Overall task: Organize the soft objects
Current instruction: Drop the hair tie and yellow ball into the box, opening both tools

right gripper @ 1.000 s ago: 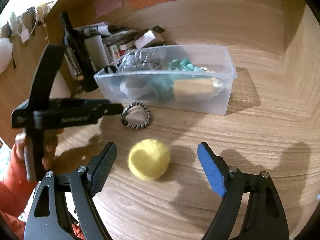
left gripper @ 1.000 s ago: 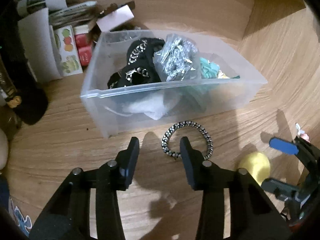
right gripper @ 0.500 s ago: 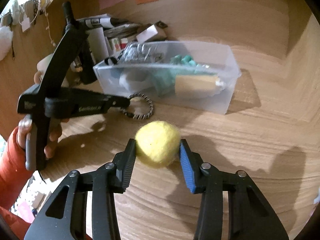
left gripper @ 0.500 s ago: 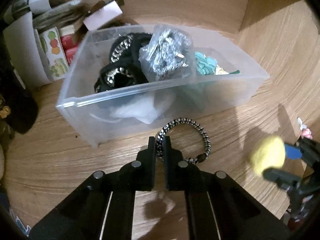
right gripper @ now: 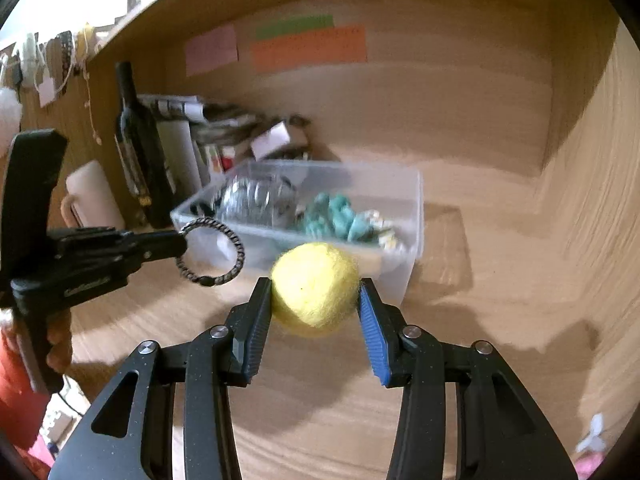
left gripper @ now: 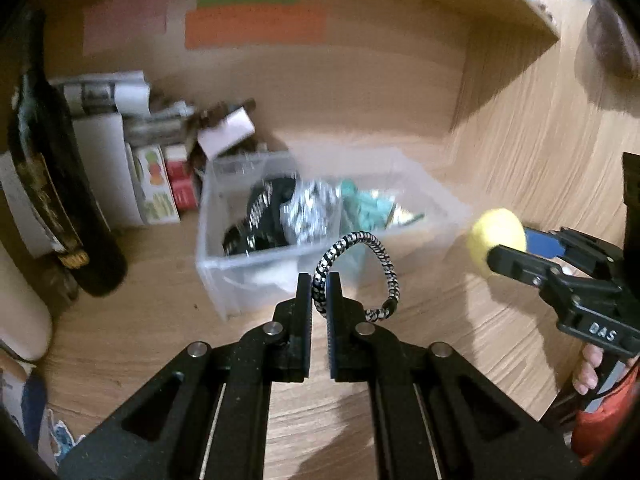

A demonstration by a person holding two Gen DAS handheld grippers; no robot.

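While the left tongs (left gripper: 319,294) pinch one side of a black-and-white braided hair tie (left gripper: 380,256), its loop hangs free above the wooden surface (left gripper: 132,320), just in front of the clear plastic bin (left gripper: 224,276). Those tongs are squeezed together on the cord, which fills the thin gap between the pads. From the right wrist view the same hair tie (right gripper: 230,256) dangles from the left tongs (right gripper: 182,238) beside the near left corner of the bin (right gripper: 408,240). The right tongs (right gripper: 316,300) are clamped on a fuzzy yellow ball (right gripper: 314,284), one dark pad and one blue pad pressing its sides, and the ball is held off the surface in front of the bin. In the left wrist view the ball (left gripper: 490,236) shows at the right, gripped by the right tongs (left gripper: 508,246). Inside the bin lie black trimmed items, a crinkled silvery bag (left gripper: 310,212) and teal pieces (right gripper: 334,216). A dark bottle (left gripper: 52,184) and boxes stand left of the bin, against the wooden back wall
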